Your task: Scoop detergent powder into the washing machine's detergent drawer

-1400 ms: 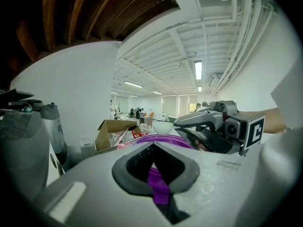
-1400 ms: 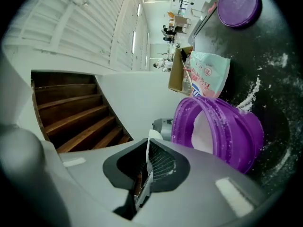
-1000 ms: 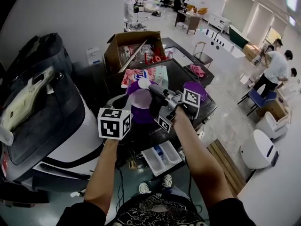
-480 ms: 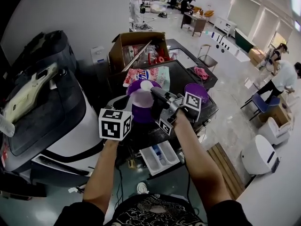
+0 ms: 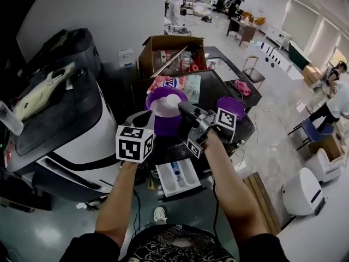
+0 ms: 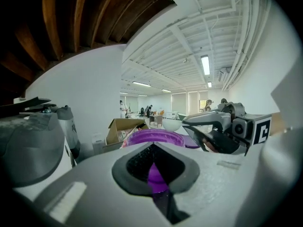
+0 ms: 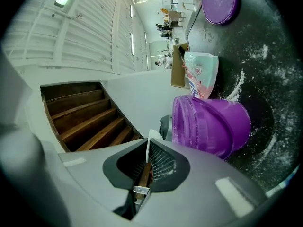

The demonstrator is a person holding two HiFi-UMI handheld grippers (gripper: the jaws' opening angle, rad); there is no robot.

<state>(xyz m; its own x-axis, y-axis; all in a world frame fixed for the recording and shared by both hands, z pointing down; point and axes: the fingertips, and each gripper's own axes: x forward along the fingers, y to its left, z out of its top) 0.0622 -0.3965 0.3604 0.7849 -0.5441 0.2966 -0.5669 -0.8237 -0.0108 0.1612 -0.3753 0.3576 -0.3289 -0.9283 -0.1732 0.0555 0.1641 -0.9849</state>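
Head view: the jaws of our left gripper [image 5: 147, 120] clamp the open purple tub [image 5: 163, 126] on the powder-dusted table [image 7: 265, 56]; our right gripper [image 5: 184, 109] pinches the scoop [image 5: 173, 99] by its handle, white bowl over the tub.

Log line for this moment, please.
left hand-held gripper: shut on tub | right hand-held gripper: shut on scoop, at tub mouth | drawer: open | lid: off

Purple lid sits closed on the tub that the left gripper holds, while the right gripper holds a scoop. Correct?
Not quite. The head view shows the purple lid off, lying on the dark machine top apart from the open tub. The left gripper does hold the tub, the right gripper a scoop.
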